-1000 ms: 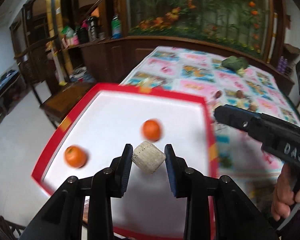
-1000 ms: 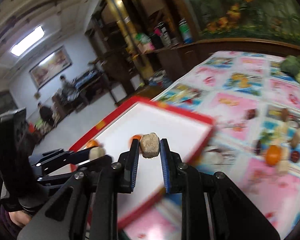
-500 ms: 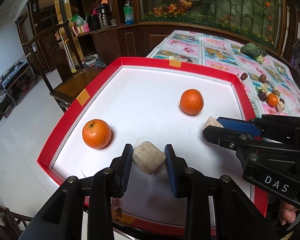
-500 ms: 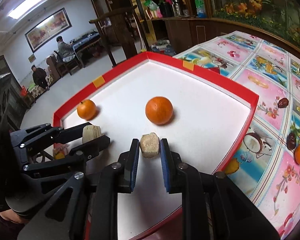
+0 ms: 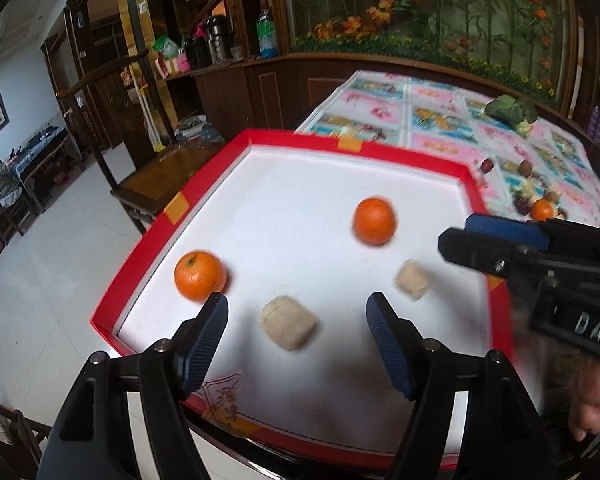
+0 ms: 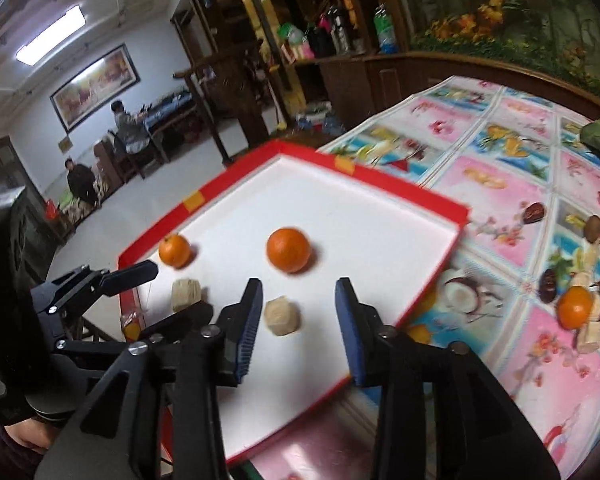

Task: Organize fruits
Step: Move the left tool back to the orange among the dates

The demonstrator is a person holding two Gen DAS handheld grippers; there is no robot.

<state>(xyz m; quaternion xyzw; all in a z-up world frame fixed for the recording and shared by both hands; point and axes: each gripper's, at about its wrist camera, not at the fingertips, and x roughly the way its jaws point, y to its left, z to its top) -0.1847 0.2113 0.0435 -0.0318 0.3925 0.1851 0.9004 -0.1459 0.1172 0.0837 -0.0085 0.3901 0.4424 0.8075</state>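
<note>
The left gripper (image 5: 296,320) is standing spread wide over the red-rimmed tray (image 5: 292,138), grasping nothing, with a beige chunk (image 5: 288,322) lying loose on the white floor between its fingers and an orange (image 5: 199,275) just beyond its left fingertip. The right gripper (image 6: 298,300) is likewise gaping empty above a second chunk (image 6: 282,315), which is sitting nearer its left finger, with another orange (image 6: 288,249) just ahead.

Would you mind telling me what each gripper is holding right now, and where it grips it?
Nothing is held. Both the left gripper and right gripper are open, each beige chunk lying loose on the red tray.
</note>
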